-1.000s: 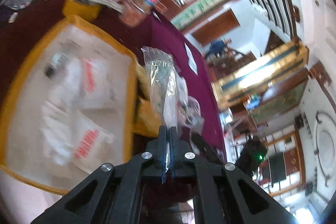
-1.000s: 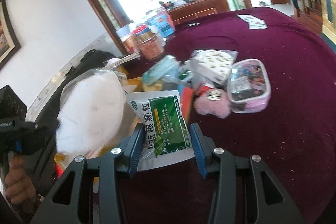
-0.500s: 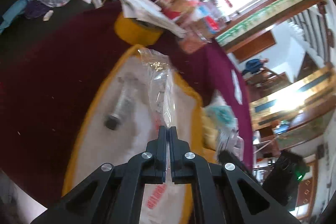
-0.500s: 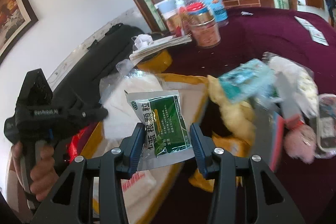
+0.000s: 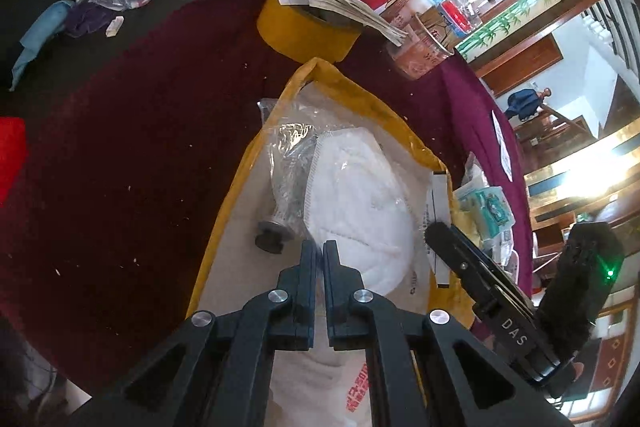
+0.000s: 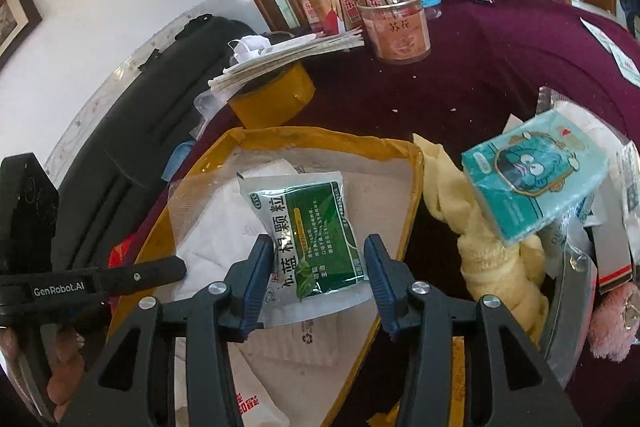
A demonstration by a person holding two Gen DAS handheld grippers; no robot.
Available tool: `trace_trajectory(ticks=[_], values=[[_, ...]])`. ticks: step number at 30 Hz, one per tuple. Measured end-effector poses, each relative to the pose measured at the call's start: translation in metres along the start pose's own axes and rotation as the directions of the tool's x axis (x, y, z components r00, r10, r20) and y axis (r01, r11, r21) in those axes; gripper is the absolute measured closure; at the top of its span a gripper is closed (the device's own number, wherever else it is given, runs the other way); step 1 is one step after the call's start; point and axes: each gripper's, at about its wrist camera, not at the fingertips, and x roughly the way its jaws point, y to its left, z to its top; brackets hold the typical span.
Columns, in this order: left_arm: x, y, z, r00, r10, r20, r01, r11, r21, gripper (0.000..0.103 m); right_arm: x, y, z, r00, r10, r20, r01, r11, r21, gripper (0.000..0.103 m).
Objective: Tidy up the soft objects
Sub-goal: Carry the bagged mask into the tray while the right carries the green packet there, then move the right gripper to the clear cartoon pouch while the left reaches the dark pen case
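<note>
A yellow-edged open bag [image 5: 236, 187] lies on the maroon tablecloth; it also shows in the right wrist view [image 6: 408, 227]. A bagged white face mask [image 5: 356, 195] lies in it, next to a clear-wrapped bottle [image 5: 288, 187]. My left gripper [image 5: 319, 247] hovers just over the mask, jaws almost closed with a thin gap, nothing between them. My right gripper [image 6: 318, 251] is shut on a green and white medicine sachet [image 6: 308, 227] and holds it above the bag, over the mask [image 6: 224, 227].
A pile of soft items lies right of the bag: a yellow cloth [image 6: 480, 239], a teal tissue pack [image 6: 536, 183], a pink plush [image 6: 612, 323]. Behind stand a yellow tape roll [image 6: 272, 99] under papers and several jars [image 6: 396, 27]. A black case [image 6: 160, 107] lies left.
My left gripper swung over the bag, lowered the bagged mask into it and let go. My right gripper carried the sachet left from the pile to above the bag.
</note>
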Motion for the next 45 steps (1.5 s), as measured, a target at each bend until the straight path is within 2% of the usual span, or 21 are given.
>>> trace_trajectory(ticks=[3,4,6,7,8,9,11,14,18,21,24,28,30,32,35,40,45], values=[[-0.003,0.0,-0.002,1.0,0.012,0.017,-0.012,1.0,-0.003,0.095,0.002,0.004,0.0,1.0,-0.009,0.006,0.009,1.0,-0.015,0.046],[-0.003,0.0,-0.003,1.0,0.02,0.018,-0.02,1.0,-0.001,0.09,0.002,0.005,-0.001,1.0,-0.008,0.007,0.008,1.0,-0.018,0.044],[-0.004,0.0,-0.005,1.0,0.025,0.011,-0.025,1.0,-0.001,0.079,0.002,0.006,-0.001,1.0,0.004,0.011,-0.004,1.0,-0.028,0.039],[-0.006,0.0,-0.007,1.0,0.027,0.013,-0.027,1.0,0.002,0.069,0.002,0.006,-0.001,1.0,0.009,0.013,-0.008,1.0,-0.028,0.037],[-0.008,-0.001,-0.009,0.999,0.032,0.022,-0.032,0.999,0.006,0.054,0.001,0.007,-0.001,1.0,0.013,0.014,-0.012,1.0,-0.027,0.032],[-0.012,-0.001,-0.011,0.999,0.041,0.035,-0.041,0.999,0.009,0.046,-0.001,0.006,-0.001,0.999,0.025,0.021,-0.025,0.999,-0.024,0.029],[-0.019,-0.002,-0.018,0.998,0.031,0.056,-0.032,0.999,0.01,0.038,-0.011,0.005,-0.002,0.997,0.052,0.048,-0.052,0.999,-0.018,0.028],[-0.027,-0.007,-0.029,0.995,0.053,0.086,-0.055,0.998,0.023,0.034,-0.034,0.002,-0.006,0.991,0.097,0.093,-0.096,0.995,-0.016,0.025],[-0.038,-0.028,-0.054,0.985,0.098,0.142,-0.115,0.986,0.119,0.032,-0.072,-0.005,-0.024,0.973,0.17,0.159,-0.166,0.985,-0.041,0.024],[-0.046,-0.047,-0.074,0.974,0.114,0.194,-0.15,0.971,0.185,0.03,-0.094,-0.014,-0.048,0.97,0.158,0.183,-0.147,0.987,-0.07,0.024],[-0.046,-0.067,-0.092,0.975,0.069,0.211,-0.118,0.966,0.228,0.026,-0.109,-0.033,-0.075,0.972,0.109,0.21,-0.1,0.994,-0.055,0.024],[-0.035,-0.1,-0.11,0.982,0.004,0.188,-0.062,0.951,0.303,0.026,-0.119,-0.064,-0.098,0.974,0.062,0.217,-0.064,0.998,0.002,0.024],[-0.027,-0.113,-0.119,0.986,-0.004,0.165,-0.05,0.947,0.317,0.026,-0.124,-0.076,-0.102,0.976,0.029,0.216,-0.031,1.0,0.004,0.024],[-0.019,-0.125,-0.129,0.992,-0.014,0.126,-0.03,0.94,0.341,0.026,-0.129,-0.084,-0.102,0.972,-0.044,0.231,0.046,0.999,-0.004,0.024],[-0.011,-0.137,-0.14,0.994,-0.006,0.112,-0.036,0.929,0.369,0.026,-0.128,-0.096,-0.098,0.967,-0.088,0.241,0.092,0.996,-0.006,0.024],[0.003,-0.143,-0.146,0.998,0.0,0.062,-0.023,0.931,0.365,0.026,-0.121,-0.119,-0.097,0.974,-0.049,0.22,0.036,0.997,0.064,0.024],[0.004,-0.141,-0.15,0.998,0.012,0.062,-0.034,0.931,0.364,0.026,-0.122,-0.12,-0.099,0.971,-0.084,0.223,0.065,0.994,0.091,0.024]])
